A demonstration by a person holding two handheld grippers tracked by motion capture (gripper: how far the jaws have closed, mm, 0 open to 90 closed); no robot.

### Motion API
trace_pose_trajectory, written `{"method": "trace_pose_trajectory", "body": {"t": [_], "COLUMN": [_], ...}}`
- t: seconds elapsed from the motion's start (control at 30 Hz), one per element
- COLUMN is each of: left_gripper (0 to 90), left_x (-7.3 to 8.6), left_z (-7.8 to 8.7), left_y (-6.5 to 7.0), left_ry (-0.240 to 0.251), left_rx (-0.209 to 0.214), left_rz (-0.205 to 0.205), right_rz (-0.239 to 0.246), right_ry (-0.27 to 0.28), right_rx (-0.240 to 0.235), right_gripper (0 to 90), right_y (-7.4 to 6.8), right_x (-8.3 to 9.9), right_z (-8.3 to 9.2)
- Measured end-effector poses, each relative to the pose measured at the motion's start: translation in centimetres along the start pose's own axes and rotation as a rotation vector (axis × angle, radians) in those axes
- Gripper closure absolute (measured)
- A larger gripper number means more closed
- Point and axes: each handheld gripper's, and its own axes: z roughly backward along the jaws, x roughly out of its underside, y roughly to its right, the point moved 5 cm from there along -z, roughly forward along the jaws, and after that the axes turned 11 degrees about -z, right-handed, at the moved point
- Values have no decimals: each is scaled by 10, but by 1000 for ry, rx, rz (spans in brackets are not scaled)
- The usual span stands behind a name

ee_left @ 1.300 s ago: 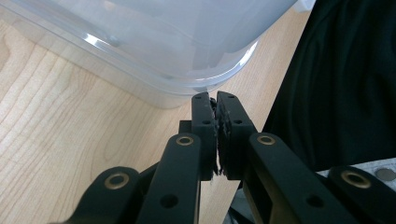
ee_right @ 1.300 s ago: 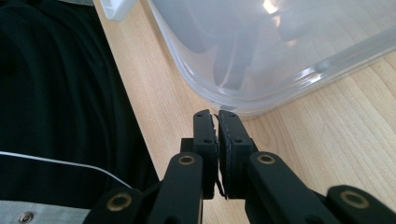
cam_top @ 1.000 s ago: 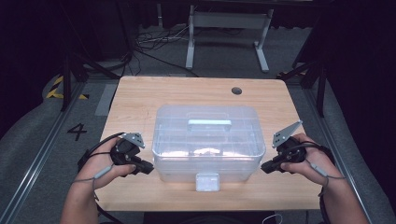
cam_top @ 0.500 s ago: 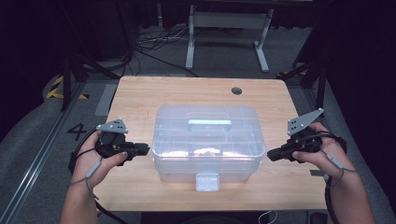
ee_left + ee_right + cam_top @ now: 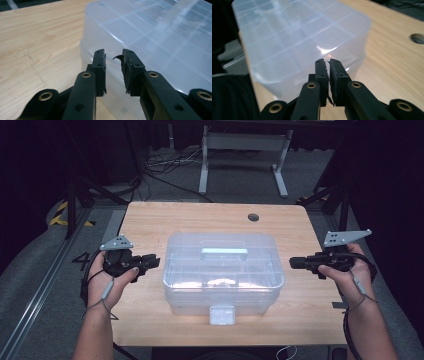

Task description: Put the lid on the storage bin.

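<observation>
Holding a gripper on either side of the clear plastic box (image 5: 223, 272), I have nothing gripped yet. The box sits in the middle of the wooden table (image 5: 150, 222), lid down, with its white latch (image 5: 221, 314) at six o'clock, facing me, and a pale handle (image 5: 224, 253) flat on the lid.

My left gripper (image 5: 152, 261) hangs at nine o'clock of the box, just beside its wall and apart from it. Its jaws have just been opening and now stand spread a little, with only air between the pads; in the left gripper view they point at the box's rounded corner. My right gripper (image 5: 294, 263) hangs at three o'clock, near the box but clear of it. Its jaws have eased apart slightly, yet in the right gripper view they look almost pressed together, a thin slit between them, empty.

As I judge it, the work is at its start: the latch looks closed, though the glare makes that uncertain, and both hands are lining up on the box's ends. Taking hold, then lifting or opening, is all ahead.
</observation>
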Motion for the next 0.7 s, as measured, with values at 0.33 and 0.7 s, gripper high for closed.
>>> {"method": "trace_pose_trajectory", "body": {"t": [0.33,0.7], "left_gripper": [588,530], "left_x": [14,36], "left_z": [-30,-56], "left_y": [-33,-56], "left_ry": [20,-5], "left_rx": [-133,-208], "left_rz": [35,45], "right_rz": [-183,-254], "right_ry": [141,120], "right_rx": [109,190], "right_gripper": [820,794], "right_y": [55,97], "right_x": [13,38], "right_z": [-5,-36]}}
